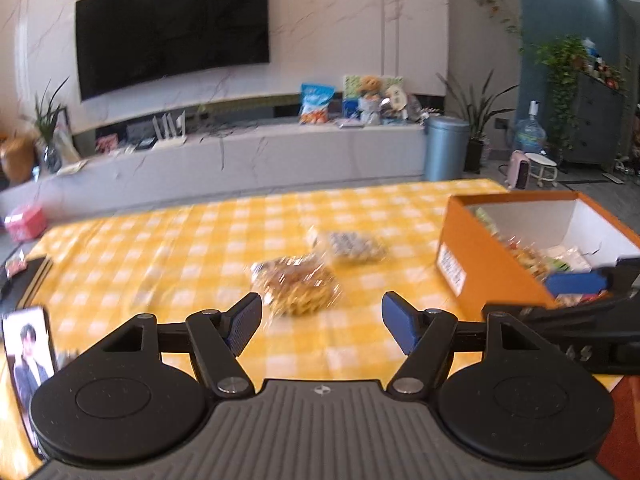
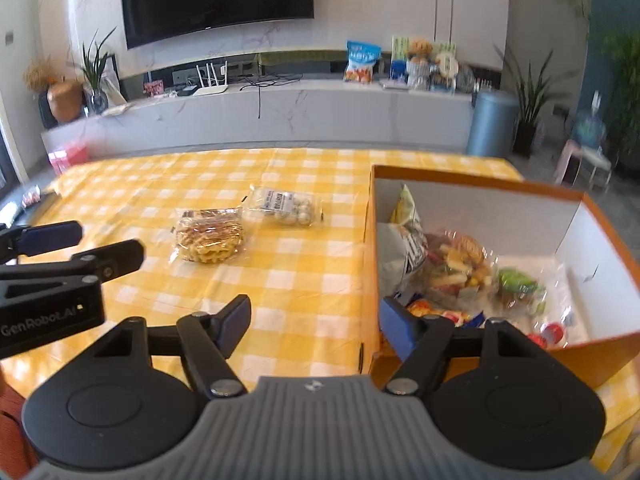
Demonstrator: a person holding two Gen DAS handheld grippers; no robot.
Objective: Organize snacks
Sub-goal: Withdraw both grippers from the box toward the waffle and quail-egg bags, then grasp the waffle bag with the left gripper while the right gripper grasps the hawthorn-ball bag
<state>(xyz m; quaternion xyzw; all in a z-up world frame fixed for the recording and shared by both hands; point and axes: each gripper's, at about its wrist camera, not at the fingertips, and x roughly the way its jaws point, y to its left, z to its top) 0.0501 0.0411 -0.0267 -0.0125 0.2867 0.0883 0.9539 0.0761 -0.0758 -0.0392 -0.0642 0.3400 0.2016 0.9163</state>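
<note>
Both claws stood apart with nothing between the pads: left gripper (image 1: pixel 322 322) was open and empty above the yellow checked table (image 1: pixel 160 248), right gripper (image 2: pixel 314 322) was open and empty at the near left corner of the orange box (image 2: pixel 472 178). Two packets were still out on the cloth, well left of the box: a clear bag of brown twisted crackers (image 2: pixel 210 236) and, touching its far right corner, a clear pack of small round white sweets (image 2: pixel 286 206). The box already held several snack bags. Judged step: between placements, lining up for the next pickup. The cracker bag sat just ahead of the left gripper, so the next move likely called for lowering over it and pinching the crinkly wrapper, then carrying it right to the box. The left view was smeared and showed only part of the box's inside, plus a phone (image 1: pixel 28 364) at the table's left edge; the right view was sharper, showed the box contents clearly and the left gripper's fingers from the side.
</note>
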